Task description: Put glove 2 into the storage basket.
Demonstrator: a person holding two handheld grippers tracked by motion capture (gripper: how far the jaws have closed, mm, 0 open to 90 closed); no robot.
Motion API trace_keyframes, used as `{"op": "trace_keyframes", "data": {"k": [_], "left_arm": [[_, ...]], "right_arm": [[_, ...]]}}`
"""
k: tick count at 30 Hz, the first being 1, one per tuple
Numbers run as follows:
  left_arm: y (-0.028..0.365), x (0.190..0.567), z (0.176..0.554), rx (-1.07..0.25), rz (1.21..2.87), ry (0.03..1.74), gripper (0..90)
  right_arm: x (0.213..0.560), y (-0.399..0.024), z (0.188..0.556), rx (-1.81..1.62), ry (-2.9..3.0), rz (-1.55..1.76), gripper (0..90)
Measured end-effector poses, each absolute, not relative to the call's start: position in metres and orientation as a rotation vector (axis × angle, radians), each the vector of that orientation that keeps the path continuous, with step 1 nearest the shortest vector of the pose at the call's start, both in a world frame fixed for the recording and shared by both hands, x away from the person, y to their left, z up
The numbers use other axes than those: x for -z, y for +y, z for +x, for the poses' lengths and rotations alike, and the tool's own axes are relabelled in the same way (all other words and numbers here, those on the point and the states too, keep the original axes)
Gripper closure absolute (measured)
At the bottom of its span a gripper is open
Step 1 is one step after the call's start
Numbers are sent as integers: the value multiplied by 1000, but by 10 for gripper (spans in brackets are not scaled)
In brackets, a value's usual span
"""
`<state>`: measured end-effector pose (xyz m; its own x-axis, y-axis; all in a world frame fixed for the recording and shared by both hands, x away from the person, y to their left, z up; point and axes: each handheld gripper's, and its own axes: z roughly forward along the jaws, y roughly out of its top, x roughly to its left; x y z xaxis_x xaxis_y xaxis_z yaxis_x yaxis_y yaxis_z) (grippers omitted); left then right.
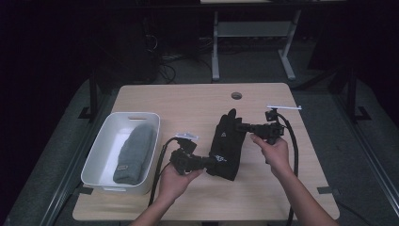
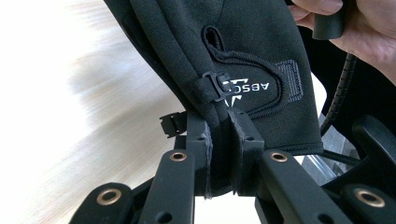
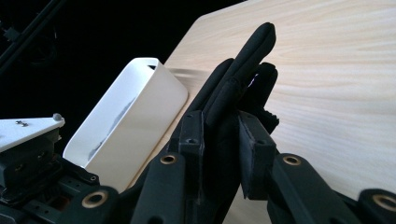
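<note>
A black glove (image 1: 227, 146) with a small white logo hangs stretched between my two grippers above the middle of the wooden table (image 1: 197, 101). My left gripper (image 1: 211, 161) is shut on the glove's cuff end; in the left gripper view the pads pinch the cuff (image 2: 224, 154) just below the strap and buckle (image 2: 212, 88). My right gripper (image 1: 242, 126) is shut on the finger end; in the right gripper view the glove's fingers (image 3: 247, 60) stick up past the jaws.
A white bin (image 1: 96, 162) stands at the table's left with a grey knit hat (image 1: 135, 153) lying in it. A round cable hole (image 1: 236, 95) sits near the far edge. The bin (image 3: 135, 107) lies left of the glove in the right gripper view.
</note>
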<state>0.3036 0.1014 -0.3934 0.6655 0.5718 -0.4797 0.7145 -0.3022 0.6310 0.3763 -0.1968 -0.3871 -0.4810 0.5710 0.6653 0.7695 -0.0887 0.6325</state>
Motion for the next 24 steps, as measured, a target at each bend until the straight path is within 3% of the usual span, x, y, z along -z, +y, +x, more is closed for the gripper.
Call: {"op": "trace_keyframes", "data": {"k": [24], "left_arm": [[159, 369, 303, 148, 1909, 1047, 804]], "right_arm": [[359, -138, 400, 1610, -1975, -1387, 734]]}}
